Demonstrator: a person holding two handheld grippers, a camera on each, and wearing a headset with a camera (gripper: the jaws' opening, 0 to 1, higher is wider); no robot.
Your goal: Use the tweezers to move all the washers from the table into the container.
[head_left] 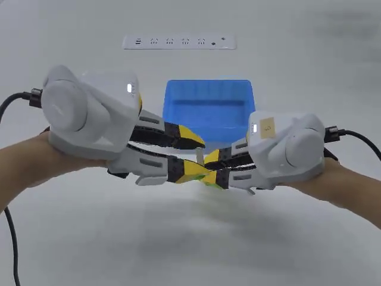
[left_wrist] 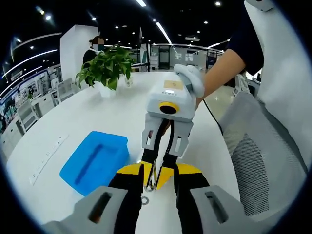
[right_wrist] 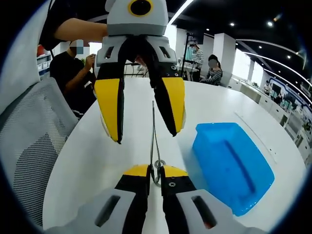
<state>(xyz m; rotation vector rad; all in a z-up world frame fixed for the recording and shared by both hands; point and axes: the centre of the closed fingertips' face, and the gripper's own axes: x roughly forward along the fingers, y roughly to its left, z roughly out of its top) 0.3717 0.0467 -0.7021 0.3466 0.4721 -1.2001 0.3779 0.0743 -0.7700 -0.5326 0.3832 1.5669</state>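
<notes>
- Left gripper (right_wrist: 145, 135): mine; jaws spread wide, gripping nothing.
- Tweezers (right_wrist: 153, 131): long axis in line with my right gripper. The free end points into the gap between the left jaws and touches neither.
- Washer (left_wrist: 145, 200): flat on the table (right_wrist: 97, 161), seen between my left jaws.
- Right gripper (right_wrist: 156, 173): mine; jaws pinched nearly closed on the tweezers' near end.
- Container (right_wrist: 229, 161): blue, right of the tweezers.
</notes>
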